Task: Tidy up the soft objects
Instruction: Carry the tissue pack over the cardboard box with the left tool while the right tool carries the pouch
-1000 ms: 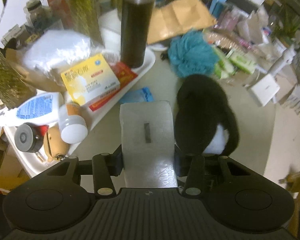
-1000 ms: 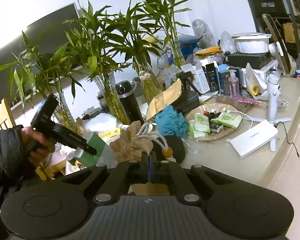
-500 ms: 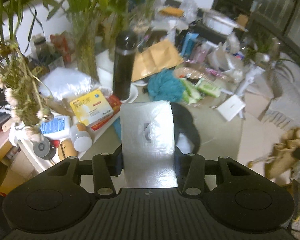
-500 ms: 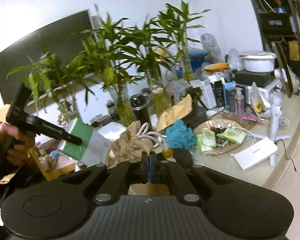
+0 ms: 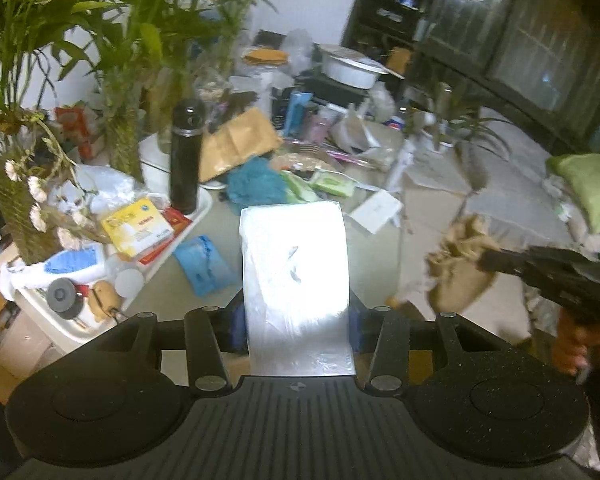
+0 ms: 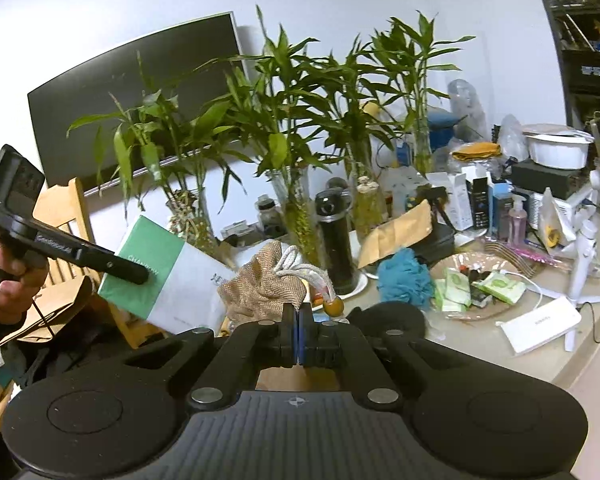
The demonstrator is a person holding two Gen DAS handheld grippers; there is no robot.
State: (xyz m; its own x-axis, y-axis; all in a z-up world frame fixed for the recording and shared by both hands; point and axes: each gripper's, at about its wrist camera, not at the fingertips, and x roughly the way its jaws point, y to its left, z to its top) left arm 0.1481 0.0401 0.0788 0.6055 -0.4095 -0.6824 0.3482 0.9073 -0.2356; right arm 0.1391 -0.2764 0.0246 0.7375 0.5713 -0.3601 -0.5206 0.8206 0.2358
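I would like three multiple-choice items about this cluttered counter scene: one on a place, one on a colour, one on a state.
1. Where does the tall black flask stand?
A. on a white tray
B. on the floor
C. inside a cardboard box

2. What colour is the fluffy mesh bath sponge?
A. red
B. teal blue
C. yellow

3. What does the right gripper hold?
A. nothing, jaws wide open
B. a glass vase
C. a brown burlap drawstring pouch

Answers: 1 A, its base sits on the white tray. 2 B, it is teal in both views. 3 C, the shut jaws pinch the pouch.
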